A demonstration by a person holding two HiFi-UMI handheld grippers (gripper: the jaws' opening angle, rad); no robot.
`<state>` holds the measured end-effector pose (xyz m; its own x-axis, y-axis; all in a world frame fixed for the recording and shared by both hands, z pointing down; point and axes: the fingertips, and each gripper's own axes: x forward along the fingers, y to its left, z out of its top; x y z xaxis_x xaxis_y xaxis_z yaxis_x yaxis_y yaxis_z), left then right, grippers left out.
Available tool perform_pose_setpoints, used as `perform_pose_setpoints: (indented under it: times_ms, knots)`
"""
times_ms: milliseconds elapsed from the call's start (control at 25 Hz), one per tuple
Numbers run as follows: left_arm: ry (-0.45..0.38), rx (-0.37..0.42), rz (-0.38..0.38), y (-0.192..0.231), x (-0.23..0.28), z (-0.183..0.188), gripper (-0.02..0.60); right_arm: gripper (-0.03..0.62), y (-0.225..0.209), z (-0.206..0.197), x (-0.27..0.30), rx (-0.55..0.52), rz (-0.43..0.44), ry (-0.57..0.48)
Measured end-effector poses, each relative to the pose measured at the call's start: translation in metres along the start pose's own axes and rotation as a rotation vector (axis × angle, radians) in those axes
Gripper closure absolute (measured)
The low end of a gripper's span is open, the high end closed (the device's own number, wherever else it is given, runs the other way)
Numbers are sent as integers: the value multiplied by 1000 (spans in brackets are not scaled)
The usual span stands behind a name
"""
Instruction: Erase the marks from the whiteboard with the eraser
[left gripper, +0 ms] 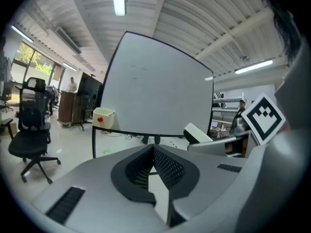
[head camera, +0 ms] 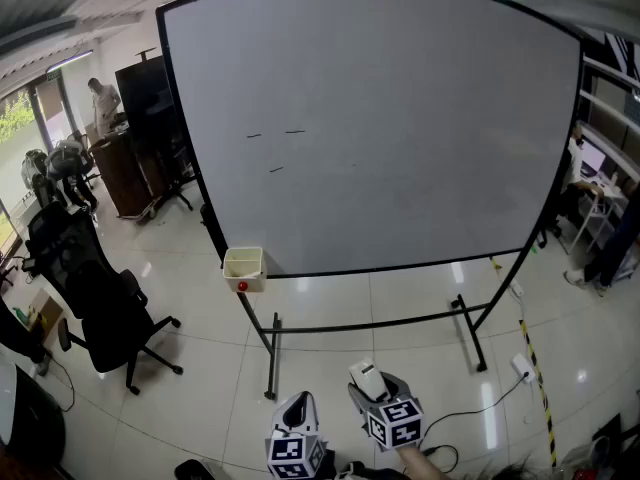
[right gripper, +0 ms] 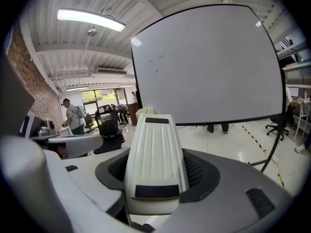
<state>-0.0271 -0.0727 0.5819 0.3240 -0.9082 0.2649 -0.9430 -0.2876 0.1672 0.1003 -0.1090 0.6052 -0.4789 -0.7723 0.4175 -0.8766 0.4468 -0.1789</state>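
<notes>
**Right gripper pinching the eraser, whiteboard well ahead**

My right gripper has its jaws pressed onto the two long sides of the eraser, which stands between them with its ribbed white back towards the camera. My left gripper has its jaws pressed together with nothing between them, and it hangs low just beside the right one.

I judge the eraser to be a light, hollow plastic block. It looks stiff enough for a firm squeeze, but its smooth sides could slip if I bear down hard on the board. A hold across the flanks near mid-length, as it is now, looks right to me, because it leaves the wiping face free. I cannot see that face from here.

In the head view the eraser sits low, well apart from the whiteboard and below its bottom edge. The marks are a few short dark strokes in the board's upper left part, nearer the left edge than the centre. A small cream box hangs at the bottom left corner.
</notes>
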Motion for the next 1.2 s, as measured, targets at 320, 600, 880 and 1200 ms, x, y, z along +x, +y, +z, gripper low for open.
perform_pose_setpoints:
  times_ms: [320,600,880,1200]
  knots:
    - [-31,21,-20,66,59,36,604,319,-19,178,99,-112,-33,-246]
    - [-69,72,-50,164,117,97,604,319,-15,333,187,-222,-138,-402]
    - [-57,45,-37,236,156,124,604,321,-43,440,242,-275,-352,-452]
    - [-48,-2,-25,259,181,127,604,324,-25,432,282,-377,-477,-334]
